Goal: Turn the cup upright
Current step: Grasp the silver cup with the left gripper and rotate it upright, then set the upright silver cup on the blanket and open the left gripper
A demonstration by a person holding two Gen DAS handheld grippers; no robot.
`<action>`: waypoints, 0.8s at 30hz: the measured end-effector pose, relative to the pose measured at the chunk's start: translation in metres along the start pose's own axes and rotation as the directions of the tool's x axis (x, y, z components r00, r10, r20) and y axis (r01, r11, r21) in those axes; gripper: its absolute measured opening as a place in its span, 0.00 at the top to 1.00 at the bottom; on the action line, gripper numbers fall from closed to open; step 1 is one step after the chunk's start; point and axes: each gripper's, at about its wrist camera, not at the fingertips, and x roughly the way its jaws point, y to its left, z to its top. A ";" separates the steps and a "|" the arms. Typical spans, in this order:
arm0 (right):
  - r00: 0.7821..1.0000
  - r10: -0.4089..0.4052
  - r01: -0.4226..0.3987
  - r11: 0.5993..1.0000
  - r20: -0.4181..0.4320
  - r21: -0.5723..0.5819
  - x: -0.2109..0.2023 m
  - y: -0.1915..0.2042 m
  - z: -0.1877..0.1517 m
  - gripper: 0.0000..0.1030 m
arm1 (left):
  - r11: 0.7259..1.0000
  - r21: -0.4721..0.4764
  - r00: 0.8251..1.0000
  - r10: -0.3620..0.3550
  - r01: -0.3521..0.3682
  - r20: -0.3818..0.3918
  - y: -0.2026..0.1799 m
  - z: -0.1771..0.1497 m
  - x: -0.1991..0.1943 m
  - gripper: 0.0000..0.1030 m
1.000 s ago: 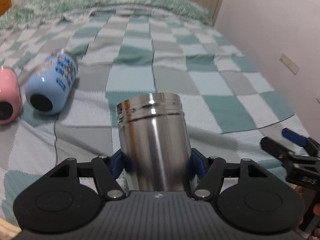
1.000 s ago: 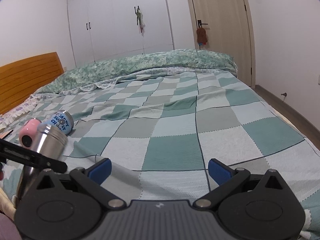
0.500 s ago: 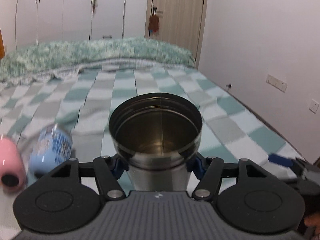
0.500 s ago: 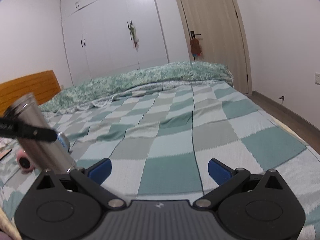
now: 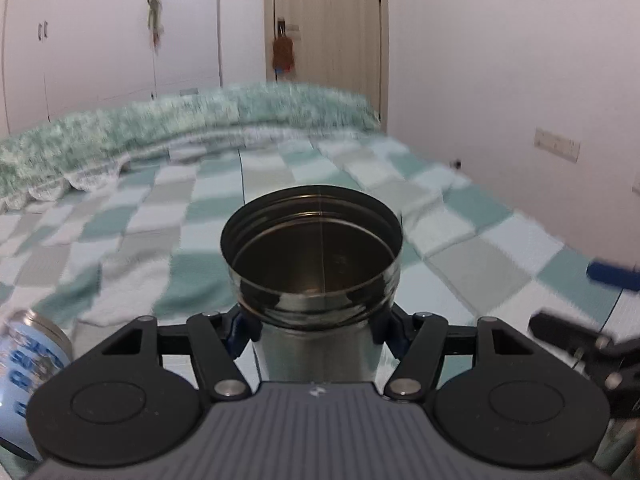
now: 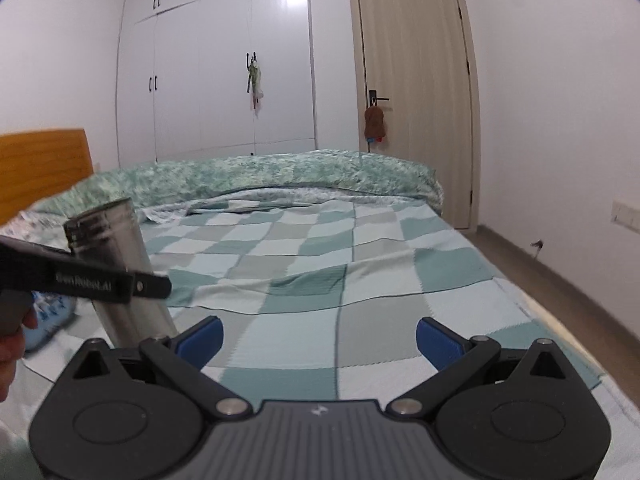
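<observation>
Where left wrist cam looks out along its fingers: steel cup (image 5: 316, 280) dead centre, mouth up and open toward lens, dark inside visible, body running down between the blue pads (image 5: 240, 330). Left gripper (image 5: 316, 330) pinching cup on both sides just below threaded rim, pads pressed against the wall. Cup held above bed (image 5: 132, 240), checked teal/grey/white blanket behind it, blurred. Blue printed cup (image 5: 28, 376) at lower left edge, partly cut off by frame and gripper body, well apart from steel cup. At far right, blurred: right gripper (image 5: 600, 300), one blue pad plus black linkage.

Right wrist cam: steel cup (image 6: 120, 276) at left, roughly upright w/ slight tilt, open end on top. Black finger of left gripper (image 6: 100, 282) crossing in front of its middle. Bottom of cup hidden behind right gripper's linkage, so can't tell if touching bed (image 6: 360, 280). Bit of person's hand (image 6: 12, 344) at left edge, blue printed cup (image 6: 48, 312) low behind it. Right gripper (image 6: 318, 338) spread wide, blue pads (image 6: 200, 338) far apart, nothing between them, only blanket beyond. Steel cup just left of its left pad, not inside the gap.
</observation>
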 end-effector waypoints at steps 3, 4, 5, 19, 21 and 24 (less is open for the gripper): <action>1.000 0.012 -0.012 1.000 -0.009 -0.005 0.003 0.001 -0.002 0.00 | 1.000 -0.012 1.000 -0.016 0.016 0.012 0.002 -0.008 0.006 0.38; 1.000 0.013 -0.013 1.000 -0.009 -0.013 0.003 0.002 -0.003 0.00 | 1.000 -0.009 1.000 -0.019 0.019 0.016 0.002 -0.008 0.006 0.38; 1.000 0.014 -0.014 1.000 -0.007 -0.021 0.002 0.004 -0.003 0.00 | 1.000 -0.007 1.000 -0.023 0.023 0.017 0.002 -0.007 0.006 0.38; 0.996 0.060 -0.055 0.996 0.064 -0.068 -0.085 0.050 0.005 0.00 | 0.998 -0.049 0.960 0.046 -0.033 0.276 0.033 -0.019 -0.138 0.00; 0.994 0.077 -0.072 0.995 0.075 -0.065 -0.101 0.062 0.002 0.00 | 0.998 -0.050 0.950 0.059 -0.046 0.307 0.041 -0.028 -0.170 0.00; 0.991 0.106 -0.101 0.993 0.082 -0.059 -0.120 0.079 -0.007 0.00 | 0.996 -0.053 0.939 0.091 -0.077 0.331 0.055 -0.051 -0.212 0.00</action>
